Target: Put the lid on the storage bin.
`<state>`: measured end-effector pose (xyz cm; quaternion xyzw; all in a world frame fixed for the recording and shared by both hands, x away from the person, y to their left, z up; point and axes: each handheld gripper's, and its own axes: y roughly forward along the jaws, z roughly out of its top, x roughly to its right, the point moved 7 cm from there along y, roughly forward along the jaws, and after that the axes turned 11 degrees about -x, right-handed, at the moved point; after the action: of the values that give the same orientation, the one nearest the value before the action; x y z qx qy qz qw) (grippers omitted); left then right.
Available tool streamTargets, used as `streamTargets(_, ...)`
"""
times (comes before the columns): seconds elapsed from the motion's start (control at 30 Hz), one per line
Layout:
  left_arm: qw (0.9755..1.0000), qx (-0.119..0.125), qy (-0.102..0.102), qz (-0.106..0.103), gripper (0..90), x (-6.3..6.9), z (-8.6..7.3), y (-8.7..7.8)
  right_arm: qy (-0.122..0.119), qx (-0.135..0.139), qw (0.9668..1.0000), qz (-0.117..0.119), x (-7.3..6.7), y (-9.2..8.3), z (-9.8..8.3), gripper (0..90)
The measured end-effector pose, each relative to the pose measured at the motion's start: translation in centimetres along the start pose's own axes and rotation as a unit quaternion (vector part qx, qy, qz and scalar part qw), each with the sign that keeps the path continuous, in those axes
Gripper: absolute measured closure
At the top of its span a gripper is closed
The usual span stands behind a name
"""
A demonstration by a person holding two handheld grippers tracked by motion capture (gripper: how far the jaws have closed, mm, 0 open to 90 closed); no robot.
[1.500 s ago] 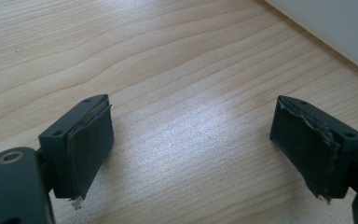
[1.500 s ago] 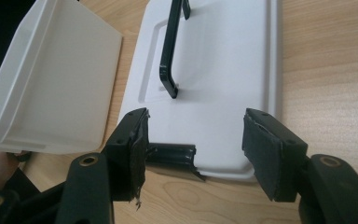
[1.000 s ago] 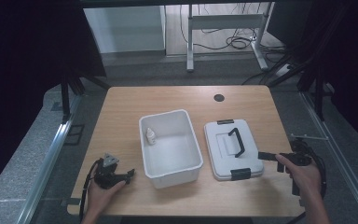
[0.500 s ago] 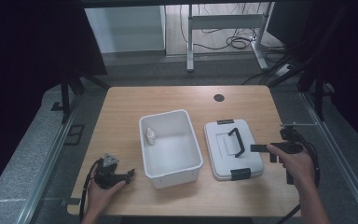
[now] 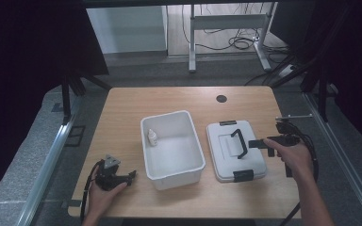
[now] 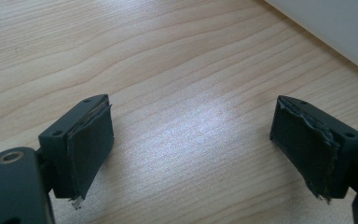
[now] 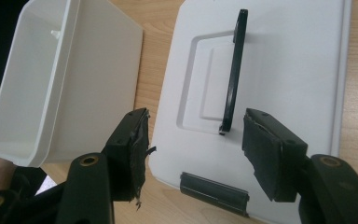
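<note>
- Our left gripper (image 5: 131,176) rests low on the worktop (image 5: 122,117), left of the box (image 5: 172,146). Its jaws are wide open and hold nothing.
- A small bottle (image 5: 152,137) stands inside the box.
- The lid (image 5: 235,150) lies flat just right of the box.
- Our right gripper (image 5: 253,144) hangs over the lid's handle (image 5: 238,143), jaws open and empty.

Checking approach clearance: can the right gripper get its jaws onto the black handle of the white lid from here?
Probably yes. The right gripper is open, jaws standing either side of the upright black handle on the white plastic lid, with nothing between them. The white plastic bin sits off to the side.
</note>
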<state>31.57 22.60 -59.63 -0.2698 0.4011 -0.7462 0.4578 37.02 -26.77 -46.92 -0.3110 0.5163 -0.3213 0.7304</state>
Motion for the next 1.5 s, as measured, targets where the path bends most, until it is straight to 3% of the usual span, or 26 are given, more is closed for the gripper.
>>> streamTargets(0.23,1.0,0.0,0.0,0.0,13.2,0.0,0.0,0.0,0.003,-0.017,0.9998,0.009,-0.9,0.7,0.9,41.3)
streamTargets(0.73,1.0,-0.001,0.0,0.0,13.2,0.0,0.0,0.0,-0.01,-0.049,0.9987,-0.014,-2.9,1.2,3.2,41.9)
streamTargets(0.87,1.0,0.0,0.0,0.0,13.2,0.0,0.0,0.0,-0.003,-0.061,0.9979,-0.02,-2.6,1.7,3.5,42.1)
streamTargets(0.97,1.0,-0.001,0.0,0.0,13.2,0.0,0.0,0.0,0.003,-0.08,0.9959,-0.043,-1.6,2.6,3.8,42.1)
streamTargets(1.5,1.0,-0.001,0.0,0.0,13.2,0.0,0.0,0.0,0.026,-0.101,0.9924,-0.064,0.3,4.0,4.7,50.0)
